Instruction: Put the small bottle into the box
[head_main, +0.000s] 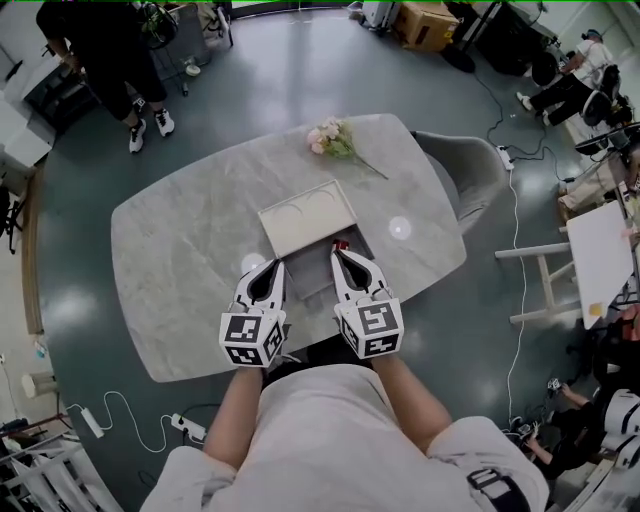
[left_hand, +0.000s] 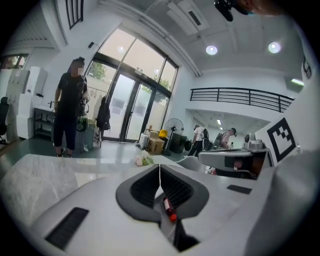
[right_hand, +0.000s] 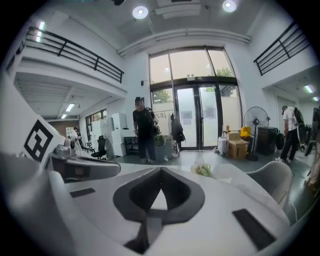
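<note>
Shallow rectangular box — two round recesses — on marbled table.

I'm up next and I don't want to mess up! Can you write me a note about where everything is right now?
Left claw: shut. A small red-capped bottle shows in the gap behind its tips; held or just beneath, can't tell.
Right claw: shut, empty.
Box: open on the table, round slots bare.
Done: bottle not seen in the box yet.
To do: put the bottle in the box.
</note>
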